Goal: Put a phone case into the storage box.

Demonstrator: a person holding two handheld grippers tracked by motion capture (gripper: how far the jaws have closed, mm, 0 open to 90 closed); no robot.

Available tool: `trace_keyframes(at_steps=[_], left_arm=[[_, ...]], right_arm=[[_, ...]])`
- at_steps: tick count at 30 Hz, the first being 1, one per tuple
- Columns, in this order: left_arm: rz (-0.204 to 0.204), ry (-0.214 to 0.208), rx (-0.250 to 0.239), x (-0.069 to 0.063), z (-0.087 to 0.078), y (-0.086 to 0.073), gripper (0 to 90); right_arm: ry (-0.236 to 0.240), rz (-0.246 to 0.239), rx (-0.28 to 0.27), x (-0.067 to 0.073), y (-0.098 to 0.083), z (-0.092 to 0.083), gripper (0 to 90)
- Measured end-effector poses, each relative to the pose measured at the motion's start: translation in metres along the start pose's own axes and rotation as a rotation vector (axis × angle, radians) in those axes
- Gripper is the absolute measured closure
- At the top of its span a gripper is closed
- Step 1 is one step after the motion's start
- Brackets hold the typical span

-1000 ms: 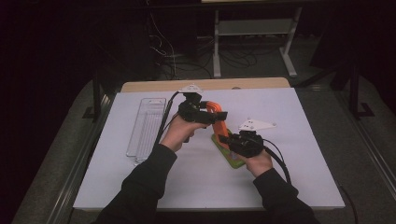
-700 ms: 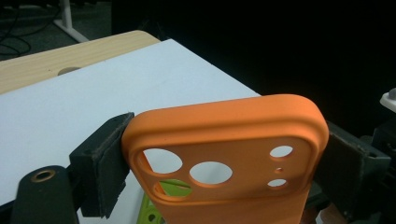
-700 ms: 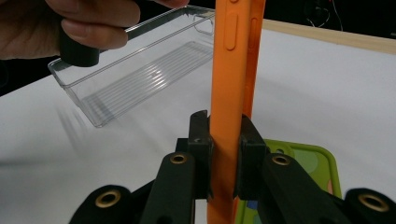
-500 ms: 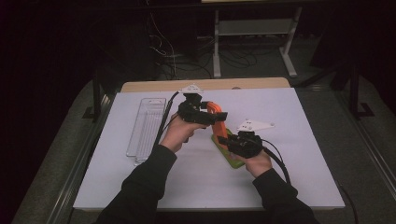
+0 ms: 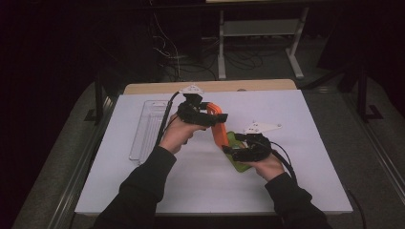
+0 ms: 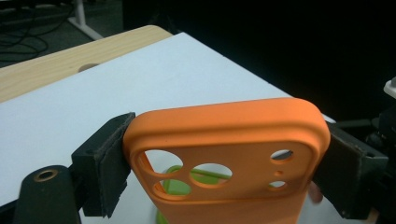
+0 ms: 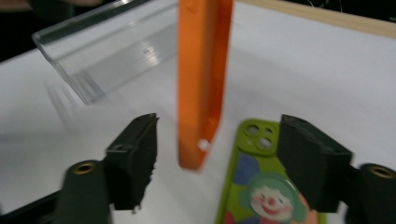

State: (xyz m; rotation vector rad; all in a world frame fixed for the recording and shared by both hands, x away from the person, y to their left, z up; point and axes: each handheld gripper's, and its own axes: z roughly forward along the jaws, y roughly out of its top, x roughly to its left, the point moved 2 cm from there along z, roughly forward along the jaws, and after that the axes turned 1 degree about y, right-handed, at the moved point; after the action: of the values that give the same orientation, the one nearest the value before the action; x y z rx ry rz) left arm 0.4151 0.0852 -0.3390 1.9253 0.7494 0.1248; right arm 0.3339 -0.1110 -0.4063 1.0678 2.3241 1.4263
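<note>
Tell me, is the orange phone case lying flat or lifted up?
Lifted up. The left gripper clamps the orange phone case by its side edges, holding it steeply tilted above the green phone.

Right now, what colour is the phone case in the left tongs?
Orange phone case, plain with camera cutouts; clearest in the left gripper view.

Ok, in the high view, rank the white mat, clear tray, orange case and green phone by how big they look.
1. white mat
2. clear tray
3. orange case, though the left gripper clamps it raised and tilted, which skews its look
4. green phone, mostly hidden under the open right gripper, so unsure
</note>
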Motion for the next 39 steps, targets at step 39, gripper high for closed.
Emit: trace_keyframes(at_steps=[39], left_arm=[[0.020, 0.189, 0.025, 0.034, -0.065, 0.032, 14.5]], right_arm=[[-0.040, -0.037, 0.184, -0.033, -0.086, -0.041, 0.0]])
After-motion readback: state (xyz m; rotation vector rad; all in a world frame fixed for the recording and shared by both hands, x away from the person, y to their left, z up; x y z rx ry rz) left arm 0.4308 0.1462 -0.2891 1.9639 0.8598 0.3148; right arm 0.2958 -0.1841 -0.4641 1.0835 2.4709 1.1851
